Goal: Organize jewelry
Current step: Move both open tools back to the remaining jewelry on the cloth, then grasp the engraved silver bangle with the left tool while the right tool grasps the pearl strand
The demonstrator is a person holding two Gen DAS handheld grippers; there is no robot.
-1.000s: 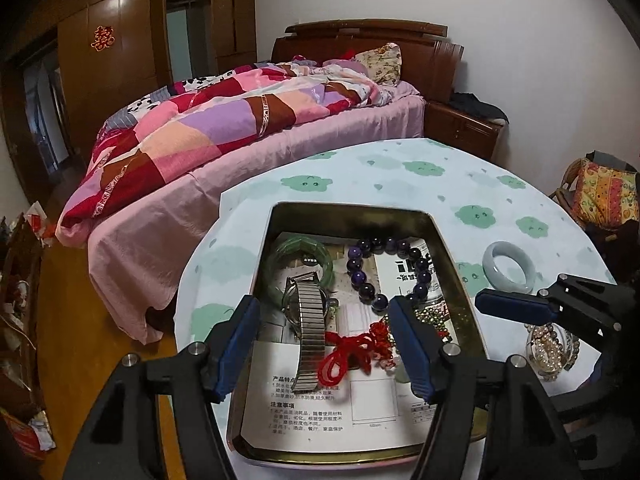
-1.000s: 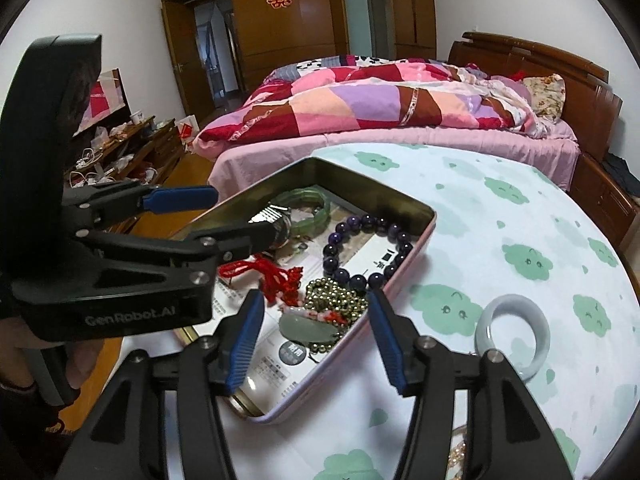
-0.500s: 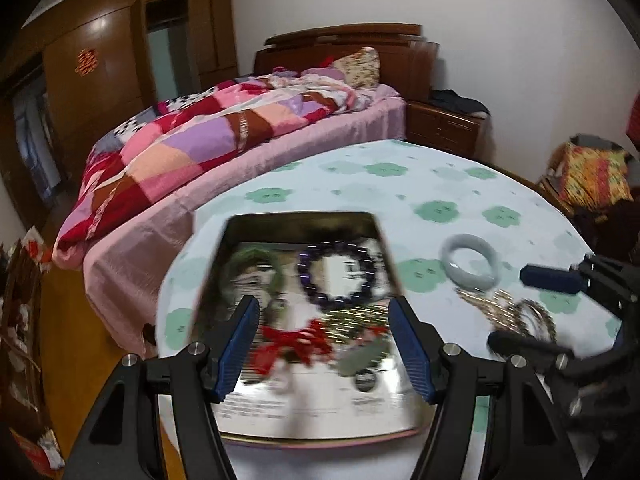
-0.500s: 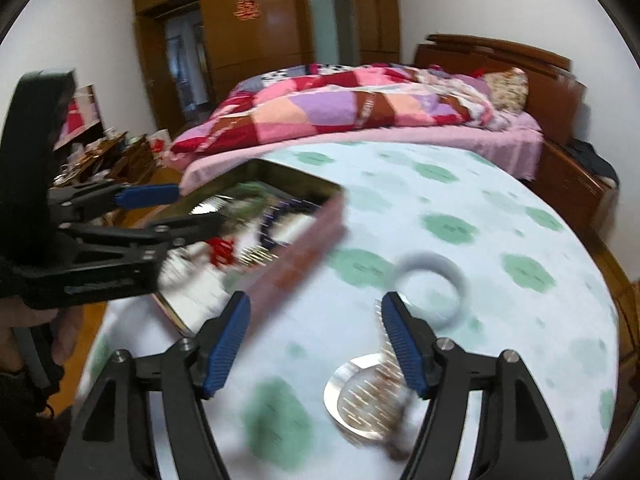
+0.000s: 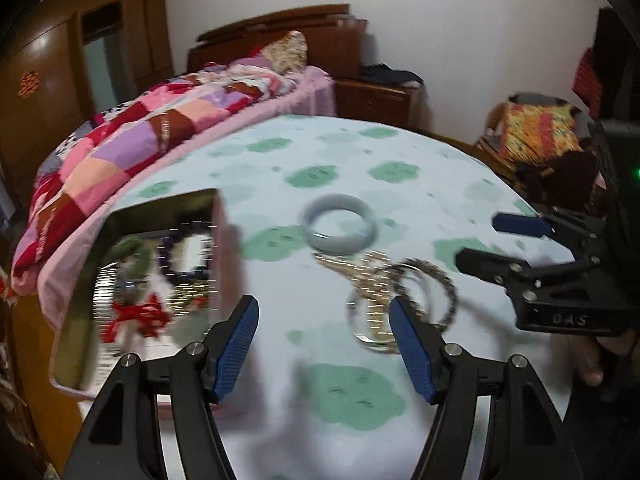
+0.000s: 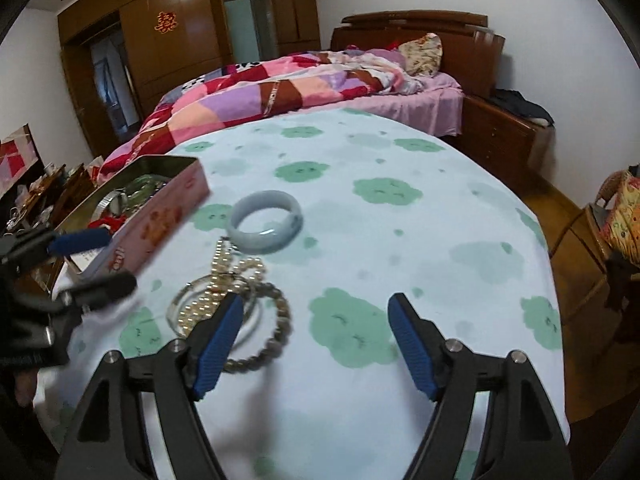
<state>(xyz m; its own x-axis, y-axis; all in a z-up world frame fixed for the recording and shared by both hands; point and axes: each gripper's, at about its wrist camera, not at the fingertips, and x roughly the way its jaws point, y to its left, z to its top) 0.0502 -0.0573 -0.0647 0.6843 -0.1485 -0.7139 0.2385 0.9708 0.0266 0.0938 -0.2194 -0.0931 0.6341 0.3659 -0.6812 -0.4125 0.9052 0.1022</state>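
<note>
Pickup step: I hold both grippers' jaws wide and empty, right gripper (image 6: 316, 344) opening. Next, close on the pale bangle (image 6: 266, 220) and carry it to the tin (image 6: 160, 216).

Cloud-print table (image 6: 400, 240) bears tin (image 6: 160, 216), bangle (image 6: 266, 220), bracelets (image 6: 240, 320).

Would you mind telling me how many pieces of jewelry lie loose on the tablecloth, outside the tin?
4, as far as visible: a pale bangle, a pearl strand on a clear bangle, and a beaded bracelet beside them. The overlapping pile may hide more.
</note>
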